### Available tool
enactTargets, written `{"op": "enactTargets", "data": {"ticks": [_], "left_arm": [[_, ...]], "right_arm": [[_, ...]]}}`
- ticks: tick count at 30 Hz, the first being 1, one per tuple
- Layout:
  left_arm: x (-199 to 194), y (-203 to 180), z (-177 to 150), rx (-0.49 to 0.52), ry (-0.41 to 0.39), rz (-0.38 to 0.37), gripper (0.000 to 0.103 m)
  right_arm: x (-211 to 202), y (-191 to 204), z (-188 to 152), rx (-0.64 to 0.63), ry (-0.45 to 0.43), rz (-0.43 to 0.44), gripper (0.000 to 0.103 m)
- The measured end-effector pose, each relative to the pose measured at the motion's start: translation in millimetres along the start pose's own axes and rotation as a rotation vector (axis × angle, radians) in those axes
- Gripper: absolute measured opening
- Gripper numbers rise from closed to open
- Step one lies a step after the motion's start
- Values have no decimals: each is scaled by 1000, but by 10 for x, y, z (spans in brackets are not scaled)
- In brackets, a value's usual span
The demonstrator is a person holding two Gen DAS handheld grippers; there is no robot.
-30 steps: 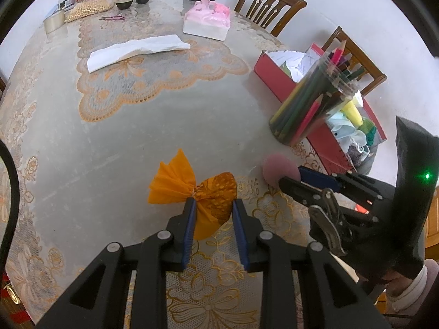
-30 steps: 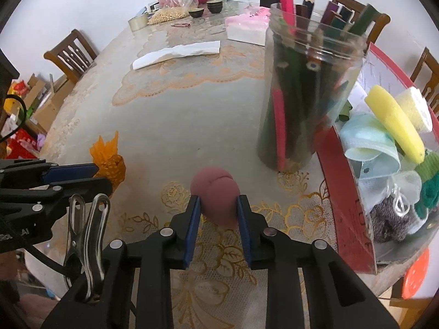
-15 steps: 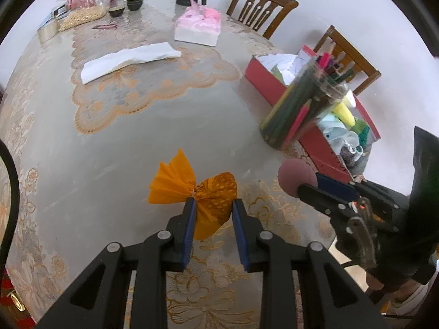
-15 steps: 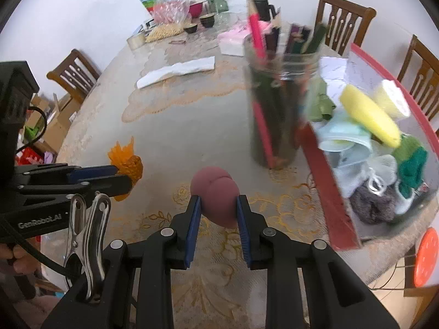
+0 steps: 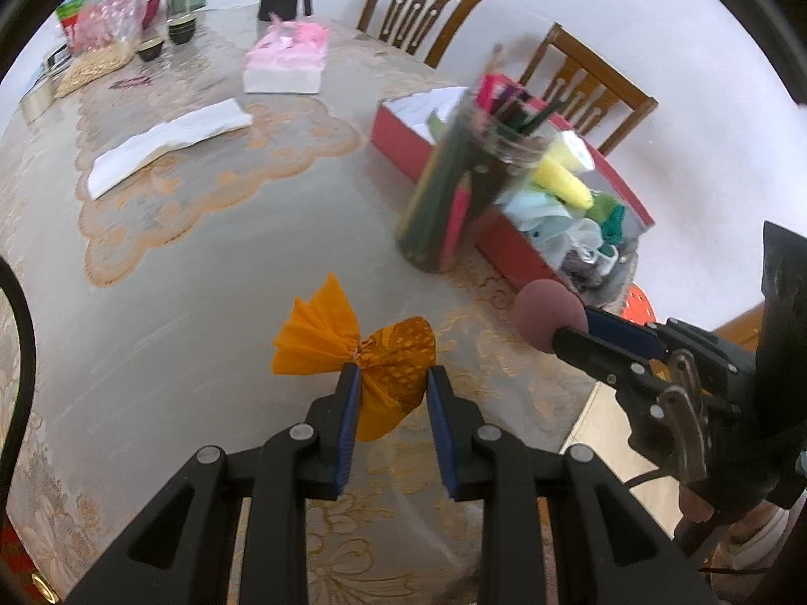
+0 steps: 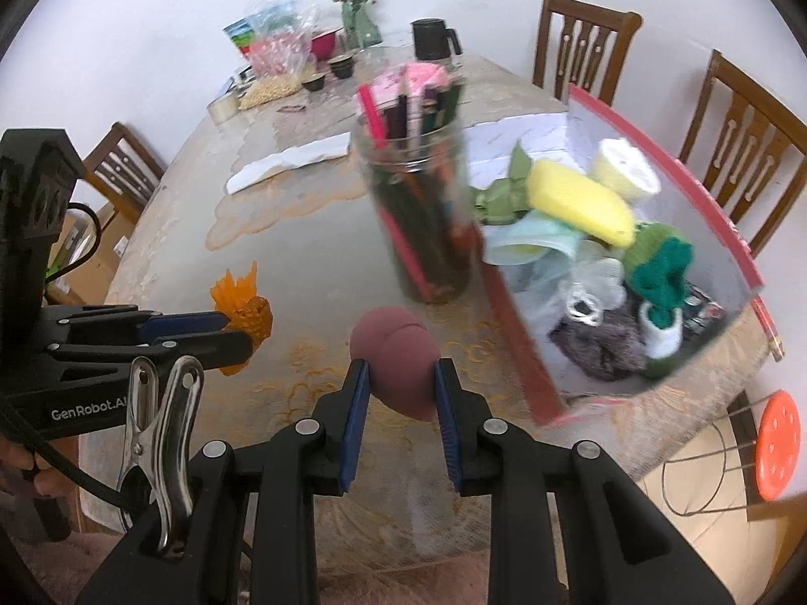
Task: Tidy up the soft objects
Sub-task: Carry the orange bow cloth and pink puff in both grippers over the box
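Between tongs and red box (image 6: 524, 368), pencil jar (image 6: 418, 212), chairs (image 6: 585, 40) behind

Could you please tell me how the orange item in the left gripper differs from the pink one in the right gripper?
The orange pouch is crinkly, tied at a neck with a fanned-out top; the pink sponge is a smooth, matte, rounded lump. The pouch has a patterned surface, while the sponge is plain. Both are pinched between blue-padded fingers and held above the table.

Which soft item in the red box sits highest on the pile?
The yellow sponge: it lies on top of the heap in the red box, above the green knit piece and grey scrubber.
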State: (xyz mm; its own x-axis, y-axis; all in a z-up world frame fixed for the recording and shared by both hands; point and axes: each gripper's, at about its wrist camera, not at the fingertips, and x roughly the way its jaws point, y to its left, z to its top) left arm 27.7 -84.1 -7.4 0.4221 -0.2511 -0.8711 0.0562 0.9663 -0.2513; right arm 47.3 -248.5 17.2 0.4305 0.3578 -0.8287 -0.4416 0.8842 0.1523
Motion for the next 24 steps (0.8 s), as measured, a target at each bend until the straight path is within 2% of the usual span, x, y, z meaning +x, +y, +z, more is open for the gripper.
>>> {"op": "enactTargets", "data": {"ticks": [9, 24], "left_arm": [[-2, -308, 174, 42, -19, -13, 27], [118, -863, 427, 101, -18, -86, 27]], "right_arm": [[-211, -301, 64, 33, -43, -19, 27], [-457, -736, 319, 42, -98, -43, 27]]}}
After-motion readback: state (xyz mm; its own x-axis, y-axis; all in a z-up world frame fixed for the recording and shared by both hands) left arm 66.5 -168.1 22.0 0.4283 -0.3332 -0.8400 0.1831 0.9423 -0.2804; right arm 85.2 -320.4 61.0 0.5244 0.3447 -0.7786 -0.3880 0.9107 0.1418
